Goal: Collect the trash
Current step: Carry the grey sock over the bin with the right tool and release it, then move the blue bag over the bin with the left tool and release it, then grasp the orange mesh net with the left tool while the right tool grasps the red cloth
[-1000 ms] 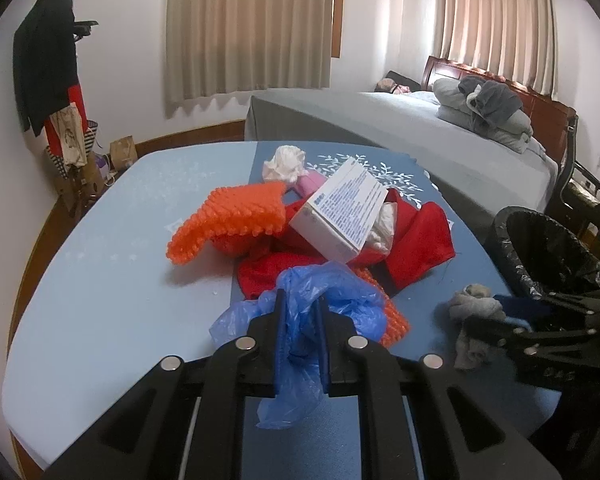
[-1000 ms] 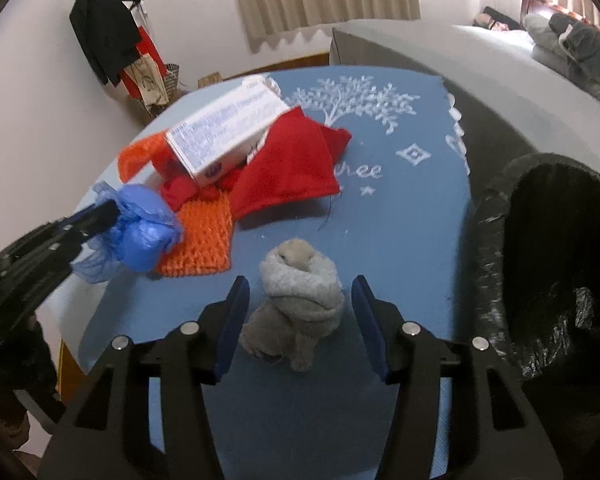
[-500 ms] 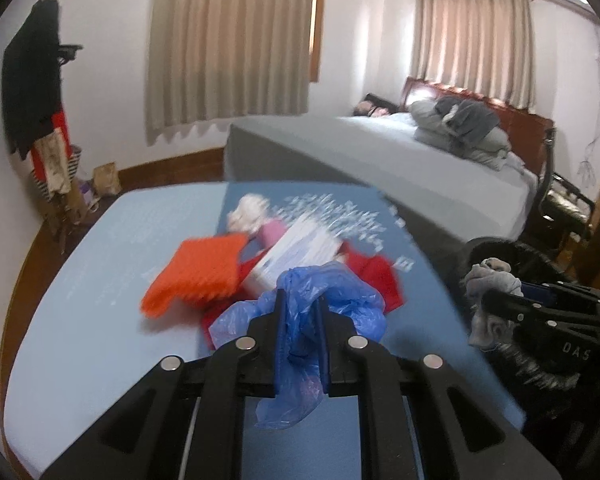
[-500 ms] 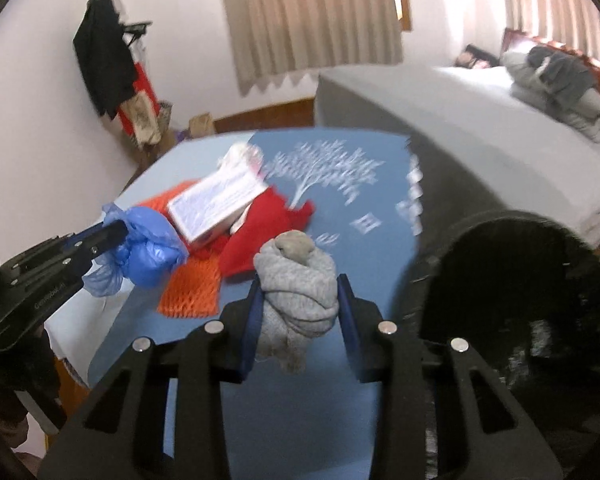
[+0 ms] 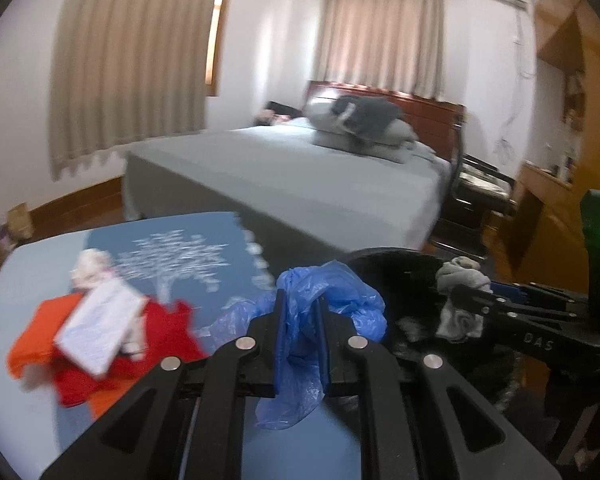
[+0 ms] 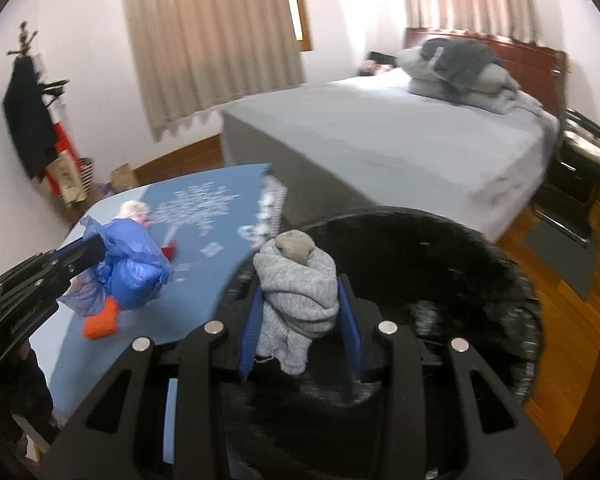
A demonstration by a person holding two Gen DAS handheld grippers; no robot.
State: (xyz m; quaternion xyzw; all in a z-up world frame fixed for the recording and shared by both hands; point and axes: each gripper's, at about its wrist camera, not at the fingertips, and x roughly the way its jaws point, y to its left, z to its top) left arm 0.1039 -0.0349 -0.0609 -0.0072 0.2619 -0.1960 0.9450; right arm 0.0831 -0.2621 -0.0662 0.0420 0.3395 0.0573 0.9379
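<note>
Left wrist: "DAS" on right gripper [image 5: 458,300]

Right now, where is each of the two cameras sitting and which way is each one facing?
Left wrist: on the left claw, facing the bed over the table; its own fingers pinch a blue plastic bag; the right claw shows at right.
Right wrist: on the right claw, tilted toward the black bin; its own fingers clamp a grey sock; the left claw shows at left.
Shared: bed, table, bin, bag, sock, and each sees the other claw.
</note>
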